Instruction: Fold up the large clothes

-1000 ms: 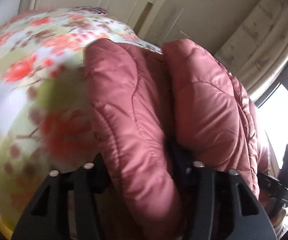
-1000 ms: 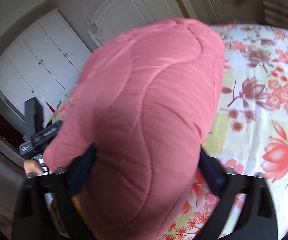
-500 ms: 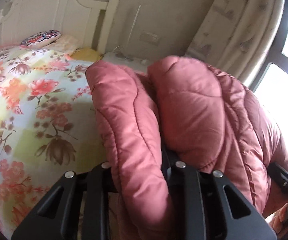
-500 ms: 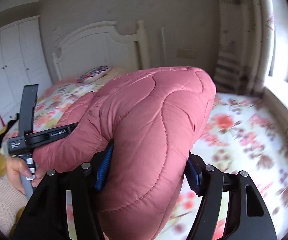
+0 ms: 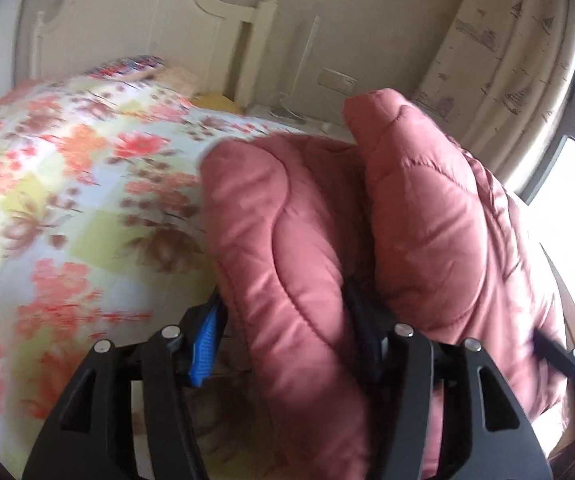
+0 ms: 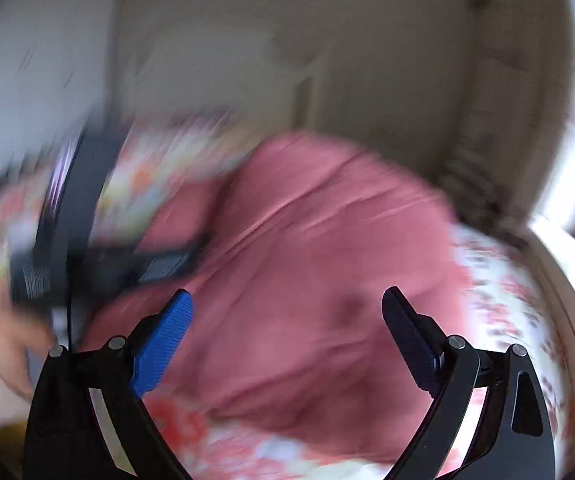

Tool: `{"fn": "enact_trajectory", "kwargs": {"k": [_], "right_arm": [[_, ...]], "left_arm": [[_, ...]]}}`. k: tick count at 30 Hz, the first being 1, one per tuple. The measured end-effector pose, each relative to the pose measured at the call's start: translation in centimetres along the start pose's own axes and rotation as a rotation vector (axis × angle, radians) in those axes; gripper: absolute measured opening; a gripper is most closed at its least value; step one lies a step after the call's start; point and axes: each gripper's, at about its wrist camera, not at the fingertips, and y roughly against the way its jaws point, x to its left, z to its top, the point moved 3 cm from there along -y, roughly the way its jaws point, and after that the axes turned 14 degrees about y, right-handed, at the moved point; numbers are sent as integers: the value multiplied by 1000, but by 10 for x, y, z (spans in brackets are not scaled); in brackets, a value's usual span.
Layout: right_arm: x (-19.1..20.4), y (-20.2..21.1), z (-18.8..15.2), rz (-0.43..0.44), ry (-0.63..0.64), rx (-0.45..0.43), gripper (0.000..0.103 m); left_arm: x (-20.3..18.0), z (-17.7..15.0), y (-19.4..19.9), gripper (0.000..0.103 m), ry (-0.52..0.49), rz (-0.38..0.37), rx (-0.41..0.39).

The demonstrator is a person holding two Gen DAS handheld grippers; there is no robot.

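1. My right tool [image 6: 287, 332] has just sprung its jaws wide, and nothing sits between the pads; the pink quilted jacket [image 6: 307, 264] lies beyond them on the bed, free of that tool.
2. My left tool [image 5: 283, 332] has just been opening too. A thick fold of the jacket [image 5: 287, 248] still runs between its jaws, the blue pad [image 5: 203, 344] on one side stands clear of the cloth, and the far pad is buried, so I cannot tell whether it still bites.
3. In the right view the other tool [image 6: 67, 216] and the hand [image 6: 11, 348] holding it show at the left, badly blurred.
4. Outward: the flowered bedspread [image 5: 67, 208], a headboard [image 5: 135, 12], a curtain [image 5: 499, 56].
5. My read: one fold looks laid down, since the jacket sits doubled in a bulky heap. Squaring, flattening and any further fold are still to do.
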Motion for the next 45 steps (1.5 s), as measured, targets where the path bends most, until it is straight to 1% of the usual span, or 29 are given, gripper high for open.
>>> {"fn": "enact_trajectory", "kwargs": {"k": [1, 2, 3, 4, 5, 6, 7, 9, 10, 11, 12, 13, 15, 16, 18, 19, 21, 22, 23, 25, 27, 29, 33, 40, 45], "right_arm": [[13, -11, -2, -30, 46, 25, 96], [24, -19, -5, -64, 82, 21, 97], [24, -20, -6, -65, 77, 12, 97], [22, -19, -5, -59, 60, 10, 97], [18, -14, -3, -48, 43, 12, 96], [12, -4, 1, -32, 22, 3, 96], [6, 11, 5, -20, 2, -27, 96], [-6, 48, 8, -9, -39, -121, 96], [-15, 68, 9, -5, -67, -167, 97], [-22, 81, 12, -12, -86, -195, 98], [-31, 103, 9, -35, -106, -226, 98], [-38, 120, 6, -62, -118, -246, 98], [-50, 147, -4, -110, -144, -264, 98], [-55, 157, -10, -127, -160, -265, 98], [-58, 177, -26, -154, -200, -261, 98], [-56, 183, -37, -155, -223, -255, 98], [-49, 189, -58, -152, -242, -219, 98], [-42, 188, -67, -156, -238, -198, 98], [-38, 186, -77, -163, -232, -180, 98], [-26, 175, -87, -164, -202, -141, 98], [-18, 169, -90, -166, -167, -115, 98], [-18, 164, -89, -179, -164, -101, 98], [-21, 161, -91, -143, -213, -116, 98], [-32, 164, -99, -137, -257, -113, 98], [-32, 165, -98, -132, -262, -119, 98]], "left_arm": [[2, 4, 9, 59, -6, 25, -34], [3, 6, 19, 66, -16, 48, -69], [4, 10, 35, 71, -33, 75, -127], [4, 13, 47, 84, -46, 87, -166], [1, 16, 69, 97, -70, 96, -234], [-3, 18, 89, 101, -100, 93, -294], [-7, 18, 103, 101, -123, 87, -333], [-21, 15, 147, 101, -205, 79, -447], [-27, 13, 160, 101, -228, 77, -477], [-35, 9, 180, 101, -257, 68, -507], [-42, 5, 195, 101, -282, 47, -519], [-49, 1, 205, 101, -298, 27, -521], [-60, -13, 227, 101, -321, -58, -512], [-66, -21, 235, 101, -318, -93, -507], [-66, -36, 243, 101, -285, -125, -505], [-68, -44, 244, 101, -269, -121, -502], [-70, -63, 235, 101, -252, -62, -460], [-71, -73, 227, 101, -273, -49, -422], [-72, -79, 223, 101, -287, -37, -403], [-74, -93, 212, 101, -334, 24, -375], [-71, -102, 205, 101, -358, 52, -365], [-68, -107, 204, 101, -361, 61, -359], [-65, -112, 200, 101, -345, 58, -325], [-69, -118, 198, 101, -367, 53, -316], [-67, -117, 199, 101, -355, 56, -312]]}}
